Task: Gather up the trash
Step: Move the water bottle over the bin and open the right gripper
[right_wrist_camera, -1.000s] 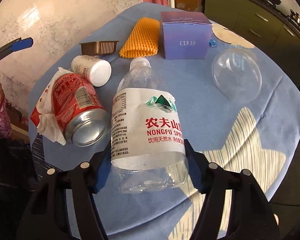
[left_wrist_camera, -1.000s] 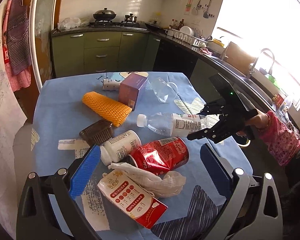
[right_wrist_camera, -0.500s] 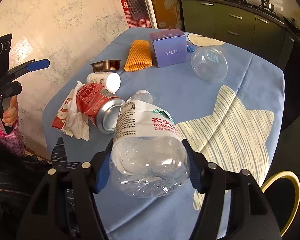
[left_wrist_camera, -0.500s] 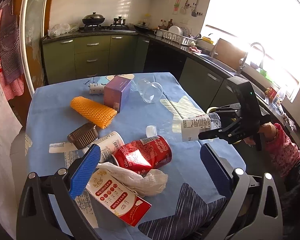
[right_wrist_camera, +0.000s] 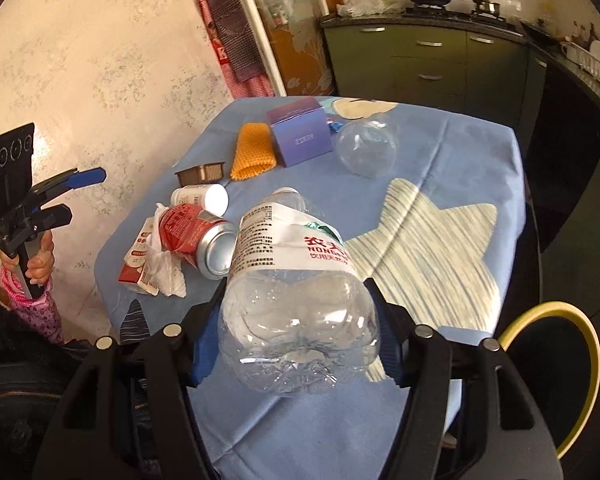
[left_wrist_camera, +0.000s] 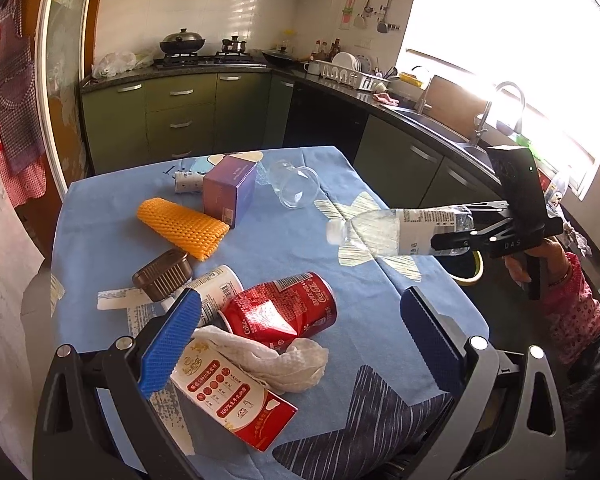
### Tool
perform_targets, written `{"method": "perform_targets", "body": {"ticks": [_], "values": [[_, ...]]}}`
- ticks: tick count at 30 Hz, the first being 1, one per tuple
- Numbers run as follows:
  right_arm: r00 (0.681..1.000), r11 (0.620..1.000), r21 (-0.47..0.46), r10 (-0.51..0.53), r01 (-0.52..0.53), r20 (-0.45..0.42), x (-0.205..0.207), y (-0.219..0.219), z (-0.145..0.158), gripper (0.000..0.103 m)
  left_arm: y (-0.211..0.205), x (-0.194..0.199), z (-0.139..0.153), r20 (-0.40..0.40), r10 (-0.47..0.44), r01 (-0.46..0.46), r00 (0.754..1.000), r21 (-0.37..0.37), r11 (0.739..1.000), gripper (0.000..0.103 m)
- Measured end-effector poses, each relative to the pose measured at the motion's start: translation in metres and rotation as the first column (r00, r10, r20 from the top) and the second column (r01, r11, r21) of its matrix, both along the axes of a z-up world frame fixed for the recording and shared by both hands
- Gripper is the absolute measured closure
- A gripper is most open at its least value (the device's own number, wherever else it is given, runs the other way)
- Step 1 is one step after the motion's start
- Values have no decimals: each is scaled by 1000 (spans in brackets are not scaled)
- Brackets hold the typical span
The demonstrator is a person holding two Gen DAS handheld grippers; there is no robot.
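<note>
The empty water bottle (right_wrist_camera: pixel 296 296) hangs in the air over the desk's (right_wrist_camera: pixel 452 148) near edge, clamped across its base by the right claw (right_wrist_camera: pixel 296 344), cap pointing away. That grip near the bottom probably suits tipping it into the yellow-rimmed bin (right_wrist_camera: pixel 556 360) just beside the desk. The left claw (left_wrist_camera: pixel 300 344) gapes wide and empty above the crushed red can (left_wrist_camera: pixel 280 308) and crumpled tissue (left_wrist_camera: pixel 268 364).
</note>
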State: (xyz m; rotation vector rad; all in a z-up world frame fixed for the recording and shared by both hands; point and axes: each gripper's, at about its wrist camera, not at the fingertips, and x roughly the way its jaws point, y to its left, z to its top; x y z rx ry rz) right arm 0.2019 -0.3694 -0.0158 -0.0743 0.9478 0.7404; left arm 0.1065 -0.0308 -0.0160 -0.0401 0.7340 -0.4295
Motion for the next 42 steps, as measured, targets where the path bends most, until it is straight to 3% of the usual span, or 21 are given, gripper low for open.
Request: {"method": "perform_targets", "body": {"ticks": [2, 5, 7, 10, 13, 16, 22, 24, 30, 35, 42], "values": [[995, 995, -17, -97, 97, 9, 0, -26, 6, 42, -2, 0, 1, 2, -7, 7, 1000, -2, 1000, 5], [962, 961, -55, -272, 271, -7, -1, -75, 5, 42, -5, 3, -1, -3, -21, 21, 1000, -8, 1000, 5], [921, 916, -104, -390, 386, -18, -2, -108, 1, 42, -8, 5, -3, -11, -29, 29, 1000, -7, 1000, 5], [828, 821, -190, -557, 539, -62, -2, -156, -15, 41, -12, 9, -6, -20, -40, 40, 999, -7, 999, 5], [754, 751, -257, -648, 608, -108, 0, -188, -38, 42, -15, 13, -7, -24, -51, 51, 998, -10, 999, 5], [701, 710, -305, -695, 634, -161, 10, -205, -68, 42, -20, 14, -8, -28, -62, 61, 998, -8, 998, 5], [652, 682, -304, -729, 666, -207, 29, -216, -109, 43, -24, 16, -12, -37, -64, 65, 997, 16, 998, 5], [636, 656, -308, -751, 689, -177, 31, -218, -108, 37, -23, 17, -13, -38, -61, 62, 997, 23, 998, 5], [647, 655, -230, -753, 720, -122, 14, -211, -84, 34, -22, 19, -18, -54, -56, 60, 997, 75, 995, 5], [678, 688, -199, -724, 698, -124, -4, -196, -81, 33, -11, 21, -29, -117, 4, 8, 993, 97, 995, 5], [731, 747, -170, -665, 643, -154, 2, -167, -85, 33, 2, 20, -68, -295, 160, -118, 942, 156, 981, 5]]}}
